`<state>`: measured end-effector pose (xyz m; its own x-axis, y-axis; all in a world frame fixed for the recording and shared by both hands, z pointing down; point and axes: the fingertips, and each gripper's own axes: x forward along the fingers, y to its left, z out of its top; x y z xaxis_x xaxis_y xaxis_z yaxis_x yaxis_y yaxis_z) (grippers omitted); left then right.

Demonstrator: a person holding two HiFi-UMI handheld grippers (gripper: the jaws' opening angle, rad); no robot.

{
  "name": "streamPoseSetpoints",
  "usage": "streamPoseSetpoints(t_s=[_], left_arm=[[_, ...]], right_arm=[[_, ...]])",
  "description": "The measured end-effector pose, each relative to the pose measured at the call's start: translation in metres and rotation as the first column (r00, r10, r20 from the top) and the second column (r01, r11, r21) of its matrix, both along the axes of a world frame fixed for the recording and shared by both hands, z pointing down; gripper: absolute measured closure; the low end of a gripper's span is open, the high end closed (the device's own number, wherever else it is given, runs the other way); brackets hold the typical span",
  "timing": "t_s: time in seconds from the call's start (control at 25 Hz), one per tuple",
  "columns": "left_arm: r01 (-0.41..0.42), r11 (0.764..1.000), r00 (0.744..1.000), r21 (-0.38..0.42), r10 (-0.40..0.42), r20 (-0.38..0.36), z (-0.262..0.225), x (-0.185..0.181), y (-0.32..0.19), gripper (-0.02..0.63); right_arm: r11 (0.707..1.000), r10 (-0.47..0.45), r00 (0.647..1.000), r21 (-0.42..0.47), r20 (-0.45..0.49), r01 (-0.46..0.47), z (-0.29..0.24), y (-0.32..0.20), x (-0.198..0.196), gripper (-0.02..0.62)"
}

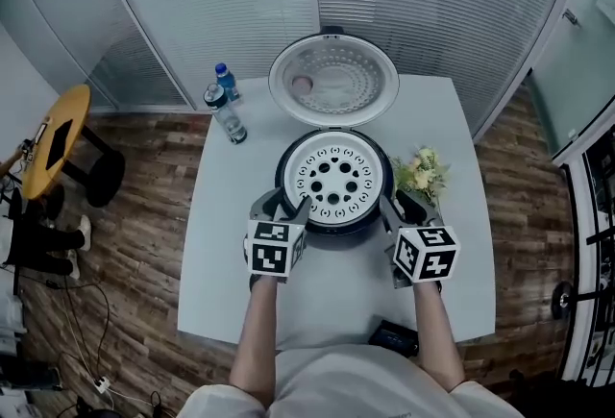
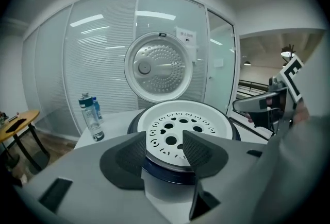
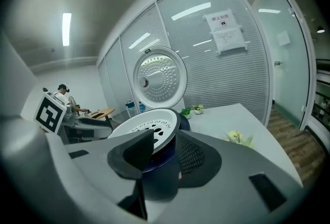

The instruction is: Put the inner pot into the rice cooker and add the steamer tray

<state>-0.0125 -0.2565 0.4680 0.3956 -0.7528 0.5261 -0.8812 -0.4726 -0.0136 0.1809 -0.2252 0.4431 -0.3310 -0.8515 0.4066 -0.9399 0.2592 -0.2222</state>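
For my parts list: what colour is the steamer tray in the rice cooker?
The steamer tray is white, pierced with round holes; best in the head view.

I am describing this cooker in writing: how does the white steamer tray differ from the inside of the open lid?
The steamer tray lies flat in the rice cooker; the lid stands open behind it. The steamer tray is white with several large holes and slots; the lid is silvery inside with many small dots. Both are round.
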Motion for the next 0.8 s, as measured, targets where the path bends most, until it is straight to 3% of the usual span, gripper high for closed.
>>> streamPoseSetpoints(t_s=[0.28,0.48,0.68,0.8], left_arm=[[0.004,1.000,0.996,0.017,-0.002,-0.092,-0.015,0.015,0.022,0.385],[-0.001,1.000,0.991,0.024,0.004,-0.135,-0.018,0.027,0.044,0.417],[-0.009,0.999,0.984,0.046,0.017,-0.175,-0.024,0.035,0.072,0.560],[-0.004,0.998,0.977,0.055,0.016,-0.212,-0.026,0.038,0.086,0.592]], right_arm=[[1.000,-0.021,0.991,0.004,0.135,0.021,-0.008,0.025,0.007,0.543],[0.999,-0.011,0.991,0.039,0.136,0.006,-0.014,0.044,0.013,0.574],[0.996,-0.042,0.994,0.077,0.099,0.035,-0.018,0.066,0.009,0.578],[0.995,-0.048,0.996,0.092,0.076,0.041,-0.019,0.078,0.009,0.578]])
